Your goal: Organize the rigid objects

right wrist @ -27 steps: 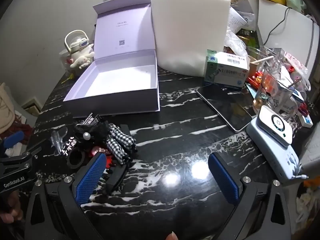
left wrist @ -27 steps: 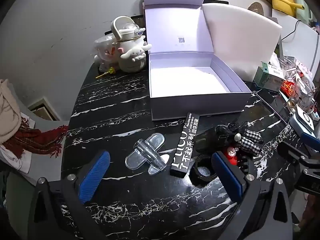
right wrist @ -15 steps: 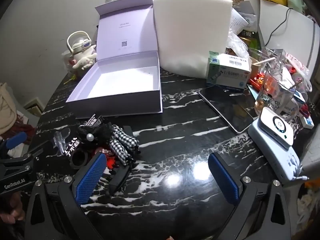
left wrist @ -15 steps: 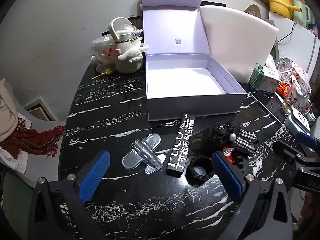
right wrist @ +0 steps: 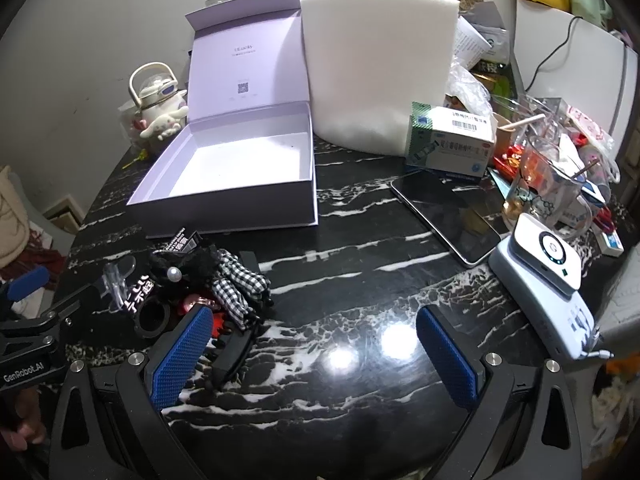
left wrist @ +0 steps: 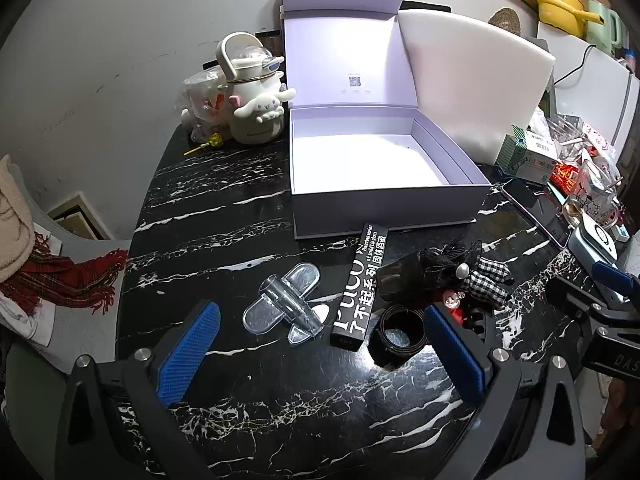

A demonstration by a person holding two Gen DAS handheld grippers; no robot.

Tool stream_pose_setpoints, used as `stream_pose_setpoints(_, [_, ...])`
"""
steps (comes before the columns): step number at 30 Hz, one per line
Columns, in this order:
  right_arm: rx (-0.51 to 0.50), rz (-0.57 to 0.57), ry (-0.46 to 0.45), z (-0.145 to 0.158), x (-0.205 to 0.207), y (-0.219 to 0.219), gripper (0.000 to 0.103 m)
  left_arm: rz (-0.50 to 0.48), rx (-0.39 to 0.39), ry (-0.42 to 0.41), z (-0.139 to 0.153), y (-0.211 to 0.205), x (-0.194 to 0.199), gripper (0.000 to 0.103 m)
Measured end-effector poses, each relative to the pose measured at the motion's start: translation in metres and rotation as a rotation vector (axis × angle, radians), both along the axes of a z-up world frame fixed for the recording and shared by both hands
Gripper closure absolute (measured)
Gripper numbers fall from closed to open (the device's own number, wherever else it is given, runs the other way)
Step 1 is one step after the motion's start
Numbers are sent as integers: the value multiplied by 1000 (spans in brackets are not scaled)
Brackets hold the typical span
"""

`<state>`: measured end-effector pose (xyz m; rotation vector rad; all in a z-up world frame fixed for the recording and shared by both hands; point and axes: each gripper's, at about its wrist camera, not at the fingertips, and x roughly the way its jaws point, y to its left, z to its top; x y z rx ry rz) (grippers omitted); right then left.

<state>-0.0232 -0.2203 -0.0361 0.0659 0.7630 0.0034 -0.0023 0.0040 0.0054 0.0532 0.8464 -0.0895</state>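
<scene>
The lavender gift box (left wrist: 384,204) sits open on the black marble table (left wrist: 224,216), its hinged lid standing upright behind the empty white tray, and a curved white foam sheet (left wrist: 472,80) leans just behind its right side. In front of the box, near its front wall, lies the cluster of small things you are sorting: a clear plastic airplane-shaped piece (left wrist: 286,304) lies flat on the left, a long black carton with white lettering (left wrist: 360,288) lies beside it with its far end almost at the box, and a black ring-shaped cap (left wrist: 400,332) rests just right of the carton's near end. Right of those, a black-lace and checked-fabric hair clip with a pearl (left wrist: 468,276) sits on a heap of darker clips. Your left gripper (left wrist: 320,356) hovers over the near edge of the table, its blue fingers spread wide and holding nothing, with the airplane piece, carton and cap showing between them. Your right gripper (right wrist: 316,356) hangs further right over bare marble, its fingers likewise wide apart and empty; the hair clip pile lies just beyond its left finger. A phone (right wrist: 444,216) lies face up to the right, near a green-and-white medicine box (right wrist: 448,140). A white cartoon kettle (left wrist: 256,96) stands left of the box.
</scene>
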Motion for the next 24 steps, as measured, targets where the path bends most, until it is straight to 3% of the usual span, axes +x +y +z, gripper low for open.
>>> stream_pose_setpoints(24, [-19, -10, 5, 0, -1, -1, 0, 2, -8, 7, -4, 3, -2, 0])
